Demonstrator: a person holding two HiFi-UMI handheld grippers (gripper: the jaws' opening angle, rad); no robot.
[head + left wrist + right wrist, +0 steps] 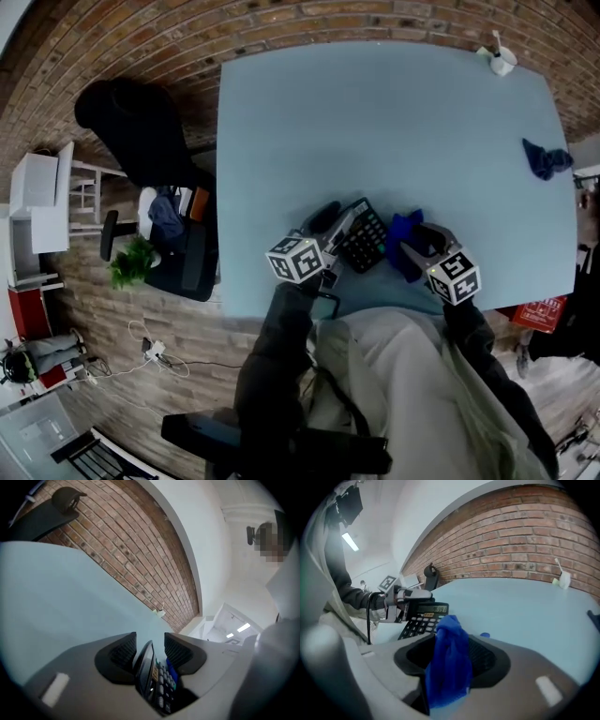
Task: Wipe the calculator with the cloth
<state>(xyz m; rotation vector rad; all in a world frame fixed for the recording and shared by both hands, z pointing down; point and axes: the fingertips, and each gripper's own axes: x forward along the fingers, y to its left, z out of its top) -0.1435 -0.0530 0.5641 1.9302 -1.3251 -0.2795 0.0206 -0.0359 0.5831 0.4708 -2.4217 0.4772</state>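
Observation:
A black calculator (pixel 366 236) lies near the front edge of the light blue table (pixel 375 122), keys up. My left gripper (pixel 333 230) is at its display end. In the left gripper view the calculator (pixel 152 672) stands edge-on between the pads of the left gripper (pixel 150 638), with a gap at the right pad, so the gripper is open. A bright blue cloth (pixel 403 232) sits just right of the calculator. It hangs bunched (pixel 450 667) between the spread jaws of my right gripper (pixel 452 639), which is open. The right gripper view also shows the calculator (pixel 424 618) beyond the cloth.
A second, darker blue cloth (pixel 547 159) lies at the table's right edge. A small white cup (pixel 502 61) stands at the far right corner. A black office chair (pixel 141 131) stands left of the table, on the brick floor.

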